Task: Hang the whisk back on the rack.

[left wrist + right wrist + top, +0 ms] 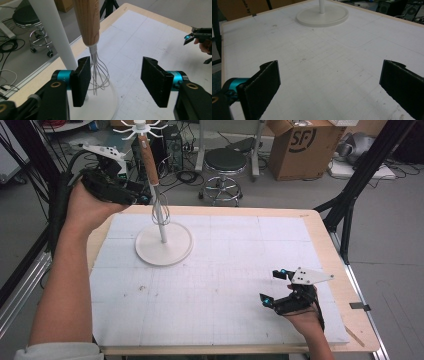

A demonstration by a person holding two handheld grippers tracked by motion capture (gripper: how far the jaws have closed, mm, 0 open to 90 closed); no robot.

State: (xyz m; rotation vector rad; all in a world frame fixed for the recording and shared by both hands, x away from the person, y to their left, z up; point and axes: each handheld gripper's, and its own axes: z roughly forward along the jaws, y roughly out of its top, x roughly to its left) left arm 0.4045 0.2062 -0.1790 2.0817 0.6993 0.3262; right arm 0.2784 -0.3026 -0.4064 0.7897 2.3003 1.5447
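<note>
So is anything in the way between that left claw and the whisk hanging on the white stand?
Nothing visible. The open left claw faces the whisk directly; the stand's white pole rises just beside it, not between them.

A whisk point(93, 47) with a light wooden handle and thin silver wire loops hangs upright, wires down, from the white rack point(163, 245). It hangs just beside the rack's pole, its wire tip above the round base at the surface's far left.

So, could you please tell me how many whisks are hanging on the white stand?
1: a wooden-handled wire whisk hangs beside the white stand's pole, at the open left gripper.
</note>
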